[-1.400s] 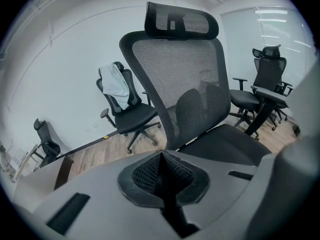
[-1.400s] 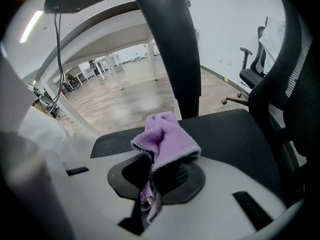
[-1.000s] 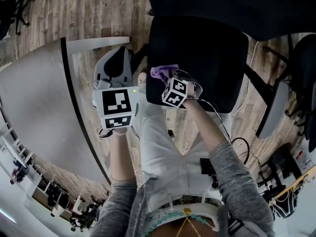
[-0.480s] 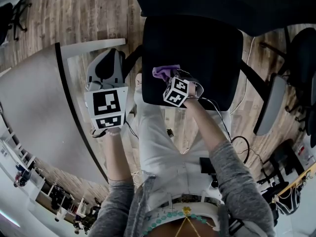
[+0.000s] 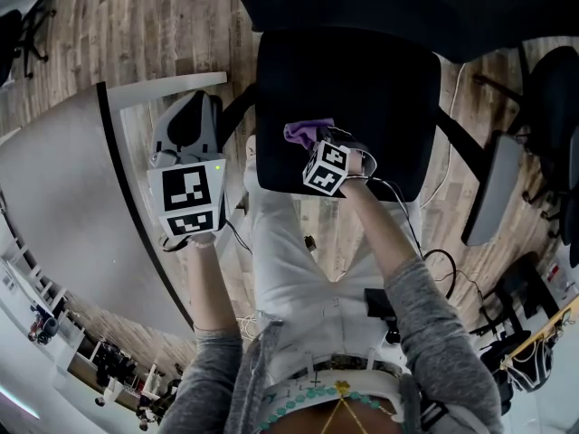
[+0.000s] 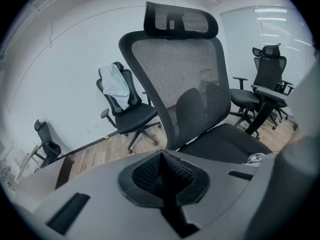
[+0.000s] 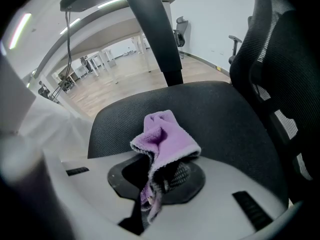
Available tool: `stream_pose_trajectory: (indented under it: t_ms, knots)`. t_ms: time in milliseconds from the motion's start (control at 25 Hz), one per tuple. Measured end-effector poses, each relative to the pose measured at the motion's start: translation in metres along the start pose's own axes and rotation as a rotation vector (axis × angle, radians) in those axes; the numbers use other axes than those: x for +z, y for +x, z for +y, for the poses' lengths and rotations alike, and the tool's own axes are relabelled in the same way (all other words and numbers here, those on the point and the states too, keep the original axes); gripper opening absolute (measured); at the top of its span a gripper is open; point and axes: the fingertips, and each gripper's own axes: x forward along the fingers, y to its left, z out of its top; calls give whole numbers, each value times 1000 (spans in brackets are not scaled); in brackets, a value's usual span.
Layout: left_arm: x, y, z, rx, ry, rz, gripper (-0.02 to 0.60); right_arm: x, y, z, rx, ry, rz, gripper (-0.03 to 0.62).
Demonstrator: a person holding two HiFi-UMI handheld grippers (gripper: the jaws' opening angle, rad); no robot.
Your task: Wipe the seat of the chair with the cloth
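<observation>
A black office chair stands before me, its seat (image 5: 362,89) dark and padded. My right gripper (image 5: 312,143) is shut on a purple cloth (image 5: 306,133), which bunches up out of the jaws over the near left part of the seat (image 7: 200,109). In the right gripper view the purple cloth (image 7: 165,139) folds upward from between the pads. My left gripper (image 5: 185,138) hangs to the left of the chair, over the floor and a table edge, with its jaws closed and nothing between them. The left gripper view shows the chair's mesh back (image 6: 175,84) and headrest.
A curved grey table (image 5: 63,206) with a dark rim lies at the left. Other black office chairs (image 5: 543,116) stand at the right, and one with a white garment (image 6: 116,86) stands by the far wall. Cables lie on the wooden floor (image 5: 452,233) near my legs.
The right gripper with the cloth has crept slightly right and farther onto the seat. The left gripper has drifted left and down, away from the chair.
</observation>
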Motion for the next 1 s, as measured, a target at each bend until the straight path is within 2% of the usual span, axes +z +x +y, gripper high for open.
stream_pose_trajectory:
  t_ms: [1000]
  knots:
    - [-1,-2,1,1,-6,4,9,-56,-17,-12,-35,59,46,48]
